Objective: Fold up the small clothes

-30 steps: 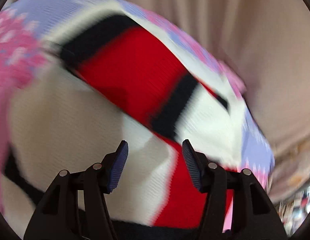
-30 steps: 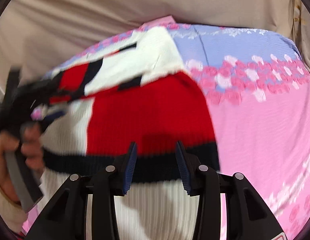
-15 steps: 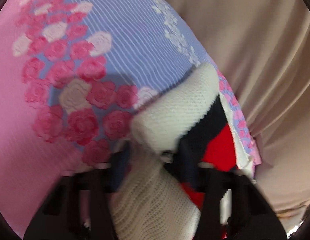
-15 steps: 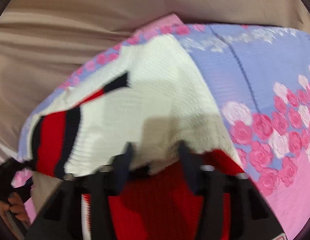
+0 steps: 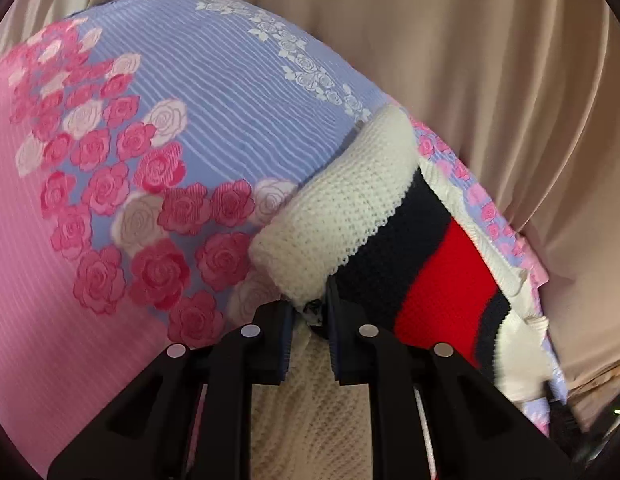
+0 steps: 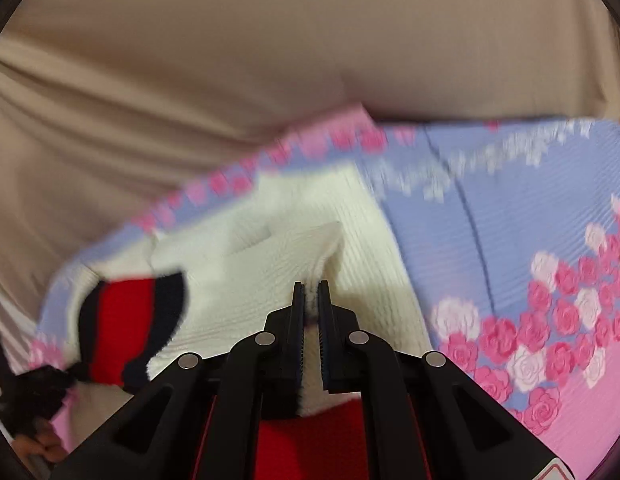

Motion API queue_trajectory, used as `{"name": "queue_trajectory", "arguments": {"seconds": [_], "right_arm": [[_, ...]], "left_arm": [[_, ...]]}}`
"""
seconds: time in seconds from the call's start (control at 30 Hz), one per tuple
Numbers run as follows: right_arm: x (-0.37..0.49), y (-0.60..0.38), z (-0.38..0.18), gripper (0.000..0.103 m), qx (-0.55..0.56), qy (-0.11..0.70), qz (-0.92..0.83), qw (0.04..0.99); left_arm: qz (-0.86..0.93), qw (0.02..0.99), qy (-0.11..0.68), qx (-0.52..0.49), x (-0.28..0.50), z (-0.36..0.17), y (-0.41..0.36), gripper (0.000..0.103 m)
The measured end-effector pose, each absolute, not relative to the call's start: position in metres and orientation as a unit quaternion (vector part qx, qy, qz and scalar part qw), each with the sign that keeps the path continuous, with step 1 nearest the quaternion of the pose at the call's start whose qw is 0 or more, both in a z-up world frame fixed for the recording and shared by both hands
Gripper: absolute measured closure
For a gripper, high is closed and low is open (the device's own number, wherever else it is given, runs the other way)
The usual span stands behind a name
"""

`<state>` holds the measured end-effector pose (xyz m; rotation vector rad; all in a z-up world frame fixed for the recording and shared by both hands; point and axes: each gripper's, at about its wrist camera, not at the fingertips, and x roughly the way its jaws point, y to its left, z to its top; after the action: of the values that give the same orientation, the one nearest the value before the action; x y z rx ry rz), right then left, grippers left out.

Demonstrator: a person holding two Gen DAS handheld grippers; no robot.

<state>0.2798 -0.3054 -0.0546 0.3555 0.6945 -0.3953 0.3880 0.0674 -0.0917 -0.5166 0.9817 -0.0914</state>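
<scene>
A small knitted sweater [image 5: 349,208], cream with red and navy bands, lies on a floral bedsheet [image 5: 190,92]. My left gripper [image 5: 308,312] is shut on a cream fold at the sweater's edge, with the navy and red bands running off to its right. In the right wrist view the sweater [image 6: 246,264] spreads ahead and to the left. My right gripper [image 6: 311,296] is shut on another cream fold of it, held a little above the sheet. The left gripper's black body [image 6: 26,396] and a hand show at the far left.
The bedsheet [image 6: 509,216] is lilac and pink with rose prints and covers the bed. A beige curtain [image 5: 489,80] hangs right behind the bed's far edge and also shows in the right wrist view [image 6: 230,60].
Both grippers were open above the spread sweater a second ago. They have moved to its cream edge and closed on folds of it.
</scene>
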Motion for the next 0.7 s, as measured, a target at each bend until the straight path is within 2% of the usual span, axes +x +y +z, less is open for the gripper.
{"name": "queue_trajectory", "arguments": {"seconds": [0.1,0.27,0.3,0.33,0.37,0.4,0.47,0.6,0.7], "right_arm": [[0.3,-0.32,-0.1,0.098,0.174,0.425,-0.204,0.865],[0.26,-0.298,-0.055,0.092,0.174,0.377,-0.199,0.888],[0.242,-0.293,-0.048,0.083,0.163,0.376,-0.204,0.889],[0.224,-0.287,-0.045,0.069,0.156,0.38,-0.211,0.887],[0.205,-0.284,-0.044,0.063,0.153,0.386,-0.216,0.884],[0.178,-0.279,-0.047,0.058,0.153,0.397,-0.219,0.878],[0.133,-0.278,-0.055,0.056,0.161,0.426,-0.223,0.862],[0.028,-0.267,-0.09,0.055,0.21,0.485,-0.229,0.817],[-0.018,-0.256,-0.112,0.054,0.253,0.506,-0.225,0.793]], "left_arm": [[-0.04,0.852,0.466,-0.236,0.389,-0.094,0.064,0.088],[-0.064,0.856,0.464,-0.22,0.37,-0.079,0.071,0.082],[-0.069,0.856,0.464,-0.215,0.362,-0.075,0.076,0.078],[-0.079,0.856,0.468,-0.206,0.349,-0.071,0.083,0.069],[-0.082,0.855,0.471,-0.2,0.341,-0.069,0.087,0.057],[-0.083,0.854,0.478,-0.189,0.323,-0.068,0.095,0.053],[-0.079,0.849,0.493,-0.171,0.294,-0.072,0.108,0.038],[-0.072,0.823,0.538,-0.17,0.222,-0.094,0.137,0.037],[-0.076,0.808,0.552,-0.189,0.182,-0.109,0.14,0.036]]}}
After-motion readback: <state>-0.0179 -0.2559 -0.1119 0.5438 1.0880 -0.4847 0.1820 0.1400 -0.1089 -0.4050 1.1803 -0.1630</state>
